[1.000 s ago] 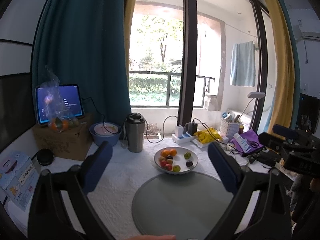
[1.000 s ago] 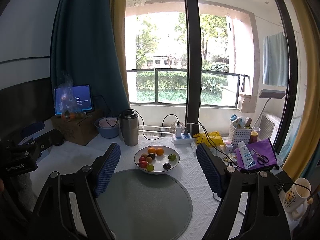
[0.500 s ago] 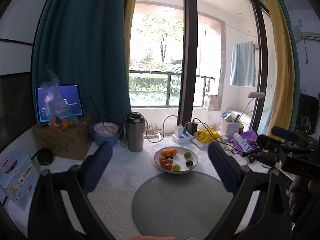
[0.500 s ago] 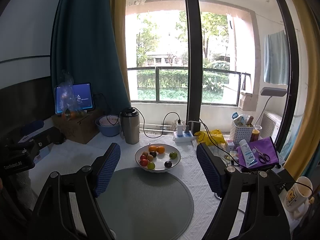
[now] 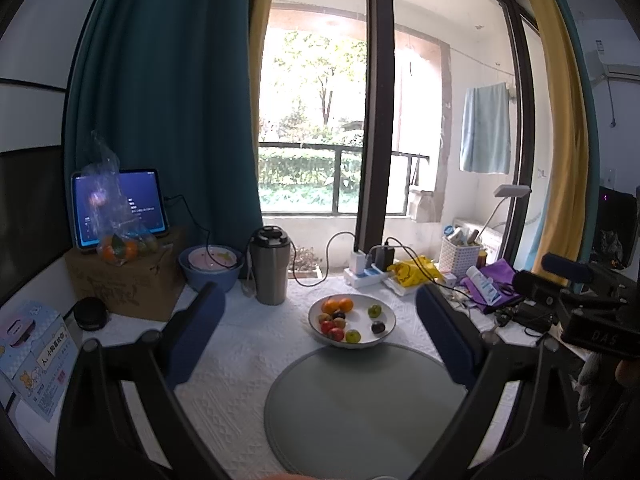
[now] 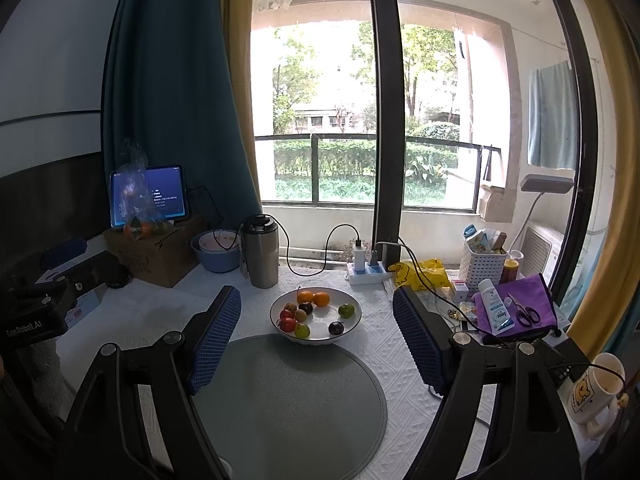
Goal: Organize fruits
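A white bowl [image 5: 352, 345] stands on the white tablecloth beyond a round grey mat [image 5: 360, 412]. It holds two oranges [image 5: 338, 304], red, green and dark fruits, loosely spread. My left gripper [image 5: 318, 292] hovers open over the near table, the bowl framed between its blue pads [image 5: 200, 332] but well ahead of them. In the right wrist view the bowl [image 6: 316, 342] and the mat [image 6: 288, 404] lie straight ahead. My right gripper [image 6: 316, 294] is open too, nothing between its pads [image 6: 416, 336].
Behind the bowl stand a steel flask [image 5: 270, 268], a blue basin [image 5: 210, 266] and a power strip [image 6: 368, 274]. A bag of oranges [image 5: 116, 248] sits on a cardboard box at the left. A basket, purple pouch [image 6: 524, 308] and mug [image 6: 596, 392] crowd the right.
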